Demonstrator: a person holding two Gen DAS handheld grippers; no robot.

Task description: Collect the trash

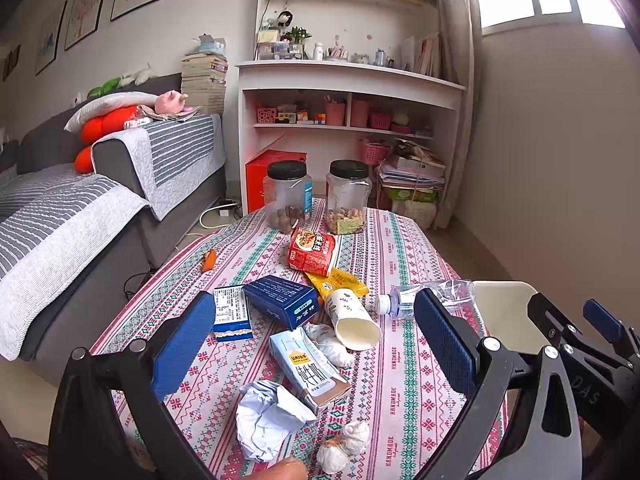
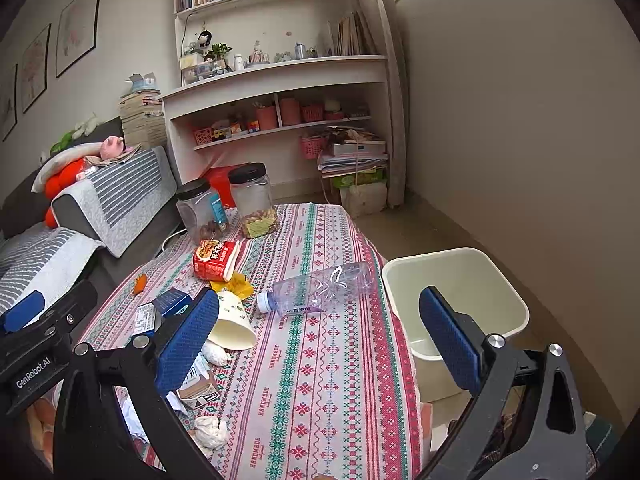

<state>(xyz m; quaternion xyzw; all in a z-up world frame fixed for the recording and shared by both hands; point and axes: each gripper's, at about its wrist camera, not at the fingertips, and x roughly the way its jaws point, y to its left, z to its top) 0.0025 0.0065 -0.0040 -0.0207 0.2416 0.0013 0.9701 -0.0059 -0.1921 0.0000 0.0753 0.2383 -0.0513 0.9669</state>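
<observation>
Trash lies across a patterned tablecloth (image 1: 400,280): a milk carton (image 1: 308,368), crumpled paper (image 1: 268,416), tissue wads (image 1: 344,444), a tipped paper cup (image 1: 352,320), blue boxes (image 1: 280,300), a red snack pack (image 1: 312,250), a yellow wrapper (image 1: 340,280) and a crushed clear bottle (image 2: 316,288). My left gripper (image 1: 316,340) hangs open above the carton and cup, nothing between its fingers. My right gripper (image 2: 320,340) is open too, over the table's right side, holding nothing. A cream waste bin (image 2: 516,300) stands on the floor by the table's right edge.
Two black-lidded clear jars (image 1: 286,196) (image 1: 348,200) stand at the table's far end. An orange scrap (image 1: 208,260) lies near the left edge. A grey sofa (image 1: 80,216) runs along the left, white shelves (image 1: 348,80) at the back. The right gripper (image 1: 592,344) shows in the left wrist view.
</observation>
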